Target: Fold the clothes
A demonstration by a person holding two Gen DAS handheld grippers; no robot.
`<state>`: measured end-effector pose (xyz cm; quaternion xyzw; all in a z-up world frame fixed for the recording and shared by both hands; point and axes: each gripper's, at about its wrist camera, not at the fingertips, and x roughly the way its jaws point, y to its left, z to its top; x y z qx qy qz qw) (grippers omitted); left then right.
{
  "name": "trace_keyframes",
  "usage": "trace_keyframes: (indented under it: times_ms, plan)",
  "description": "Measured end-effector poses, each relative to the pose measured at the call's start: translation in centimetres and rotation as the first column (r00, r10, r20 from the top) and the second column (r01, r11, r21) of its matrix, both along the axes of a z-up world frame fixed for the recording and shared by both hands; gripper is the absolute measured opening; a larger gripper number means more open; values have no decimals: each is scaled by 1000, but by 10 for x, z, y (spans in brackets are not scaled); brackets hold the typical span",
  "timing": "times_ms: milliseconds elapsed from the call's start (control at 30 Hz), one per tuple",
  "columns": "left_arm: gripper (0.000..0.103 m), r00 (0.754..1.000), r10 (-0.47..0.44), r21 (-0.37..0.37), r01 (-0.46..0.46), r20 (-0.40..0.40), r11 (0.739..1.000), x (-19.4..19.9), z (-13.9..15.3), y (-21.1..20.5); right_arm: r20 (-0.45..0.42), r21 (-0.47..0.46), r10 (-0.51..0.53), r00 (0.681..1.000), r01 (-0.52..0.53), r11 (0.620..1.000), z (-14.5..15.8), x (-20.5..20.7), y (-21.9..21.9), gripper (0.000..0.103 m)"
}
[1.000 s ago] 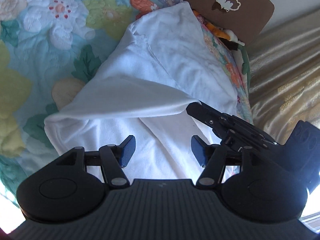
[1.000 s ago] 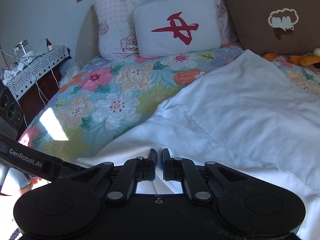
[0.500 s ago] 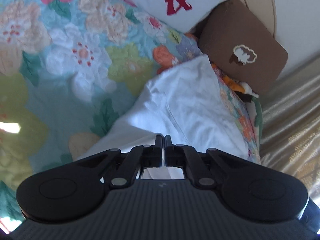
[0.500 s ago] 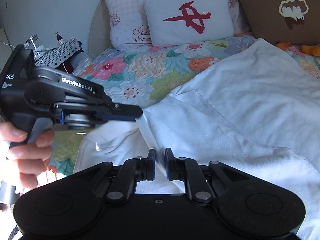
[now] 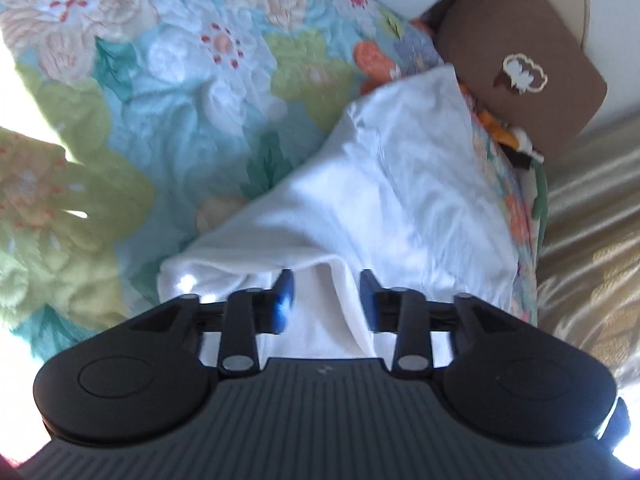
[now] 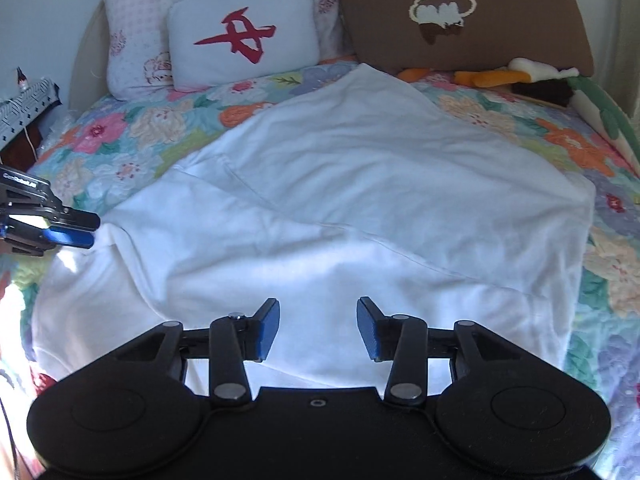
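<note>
A: Changed since half a second back? Left gripper point(image 5: 325, 298) was pinched tight, jaws just spread, released, fold of white cotton garment point(image 5: 384, 200) between them.

B: Same with right gripper point(image 6: 318, 326): just opened, nothing grasped. Garment lying mid-frame on floral quilted bedspread point(image 6: 120, 140).

Sunlit floral quilt point(image 6: 132, 148) covers a bed; pillows point(image 6: 244, 36) against the headboard.

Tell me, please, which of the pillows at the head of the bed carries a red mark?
The small pale blue pillow, leaning on the pink-patterned pillow; the brown pillow beside them shows a white cloud shape instead.
</note>
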<state>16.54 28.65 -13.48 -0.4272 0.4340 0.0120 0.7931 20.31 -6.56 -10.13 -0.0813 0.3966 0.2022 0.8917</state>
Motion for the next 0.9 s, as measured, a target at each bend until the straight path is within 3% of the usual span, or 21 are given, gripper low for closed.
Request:
trace_keyframes:
  times_ms: [67,167,233,267,300,333,367,633,733,800,900]
  plan:
    - [48,1000,1,-15,-1,-14,1000,5,-5,-9,7,-40,-55,998,56,998,-4,-2,-15,56]
    - [62,1000,26,-22,-26,-14,999,10,-12,-18,12,-107,-116,993,116,987,-12,-8,-37,56]
    - [63,999,49,-13,-49,0,999,12,-14,-23,26,-167,-142,989,145,975,-17,-15,-48,57]
    - [60,998,57,-5,-57,7,998,14,-16,-25,31,-183,-161,986,164,969,-19,-17,-54,58]
    - [48,998,58,8,-58,12,998,17,-17,-26,38,-192,-180,983,184,964,-21,-19,-58,60]
    - [31,998,57,16,-57,12,998,20,-18,-27,46,-192,-198,979,204,960,-22,-20,-62,61]
    - [5,998,57,26,-58,13,998,23,-19,-27,53,-197,-206,977,213,957,-24,-21,-64,61]
    - [5,979,160,42,-167,128,985,16,1,-8,123,-439,-34,992,85,895,-41,-25,-41,62]
    - [5,962,243,57,-251,128,966,14,1,13,124,-403,-25,992,73,912,-37,-25,-35,63]
    - [5,955,280,27,-284,96,959,13,-7,26,111,-355,-33,993,71,932,-33,-24,-33,63]
    - [5,949,314,-42,-312,37,949,11,-25,37,59,-202,-98,993,108,973,-27,-15,-43,63]
